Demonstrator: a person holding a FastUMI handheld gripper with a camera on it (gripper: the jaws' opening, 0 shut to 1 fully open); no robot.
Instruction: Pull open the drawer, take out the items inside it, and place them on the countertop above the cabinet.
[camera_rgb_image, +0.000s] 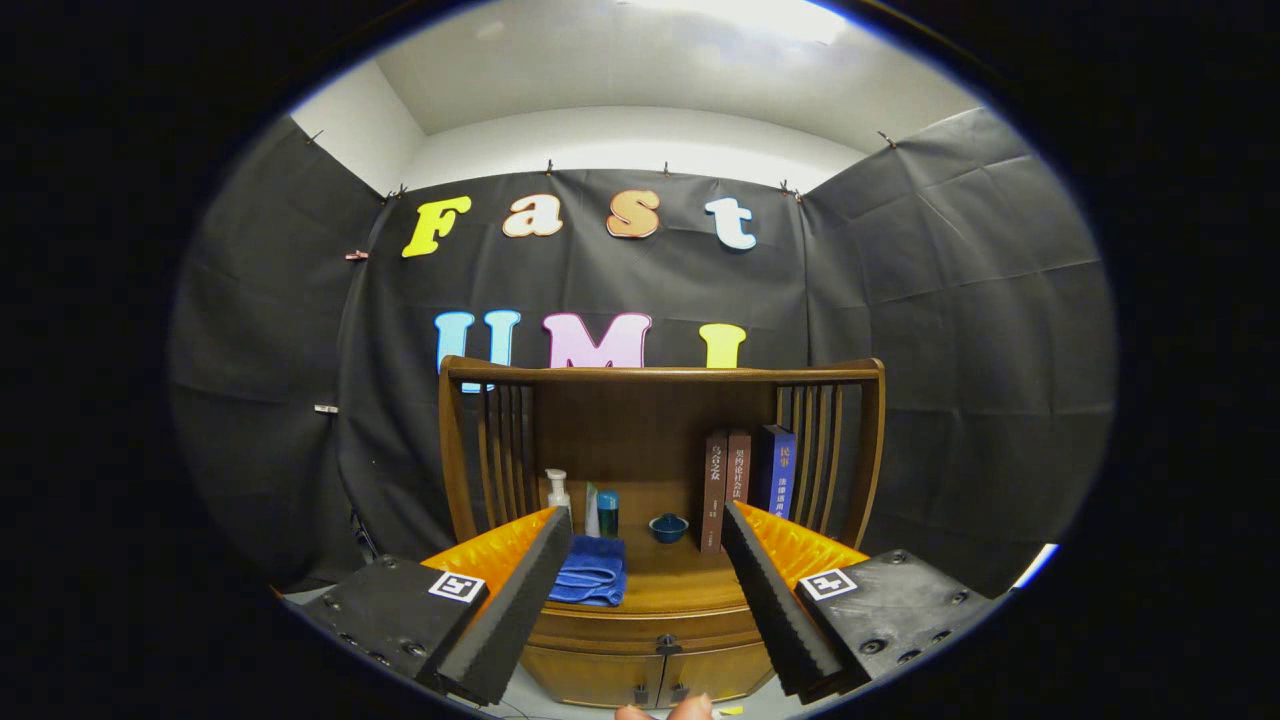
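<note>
Black cloth walls (950, 300) enclose the booth on three sides beneath a pale ceiling, with a wooden cabinet (650, 660) standing against the back wall. Its countertop (680, 580), the destination for the drawer's contents, is bounded by a slatted railing (660, 372) at back and sides, which leaves only the front edge free for access. Goods already on the top are pushed to the rear: a pump bottle (557, 492), a tube (592, 510) and a teal can (607, 512) just beside it, a small blue lidded bowl (668, 527), and three books (745, 480) upright against the right-hand slats. A folded blue towel (592, 570) lies nearer the front, just beside the left finger. This arrangement keeps bare wood between towel and books, a likely landing zone for items. The drawer (655, 632) is the curved band directly under the countertop, fitted with a small dark pull (667, 645) at its centre; it appears closed, so no part of the task looks done and its contents cannot be seen. Two cupboard doors with paired pulls (658, 692) sit below it. The gripper (650, 545) is released, its fingers spread wide and holding nothing, framing the countertop from well in front of the cabinet. This wide stance suits an approach to the pull, which must pass between the fingers before they close. Fingertips of a person's hand (665, 710) show at the lower margin
</note>
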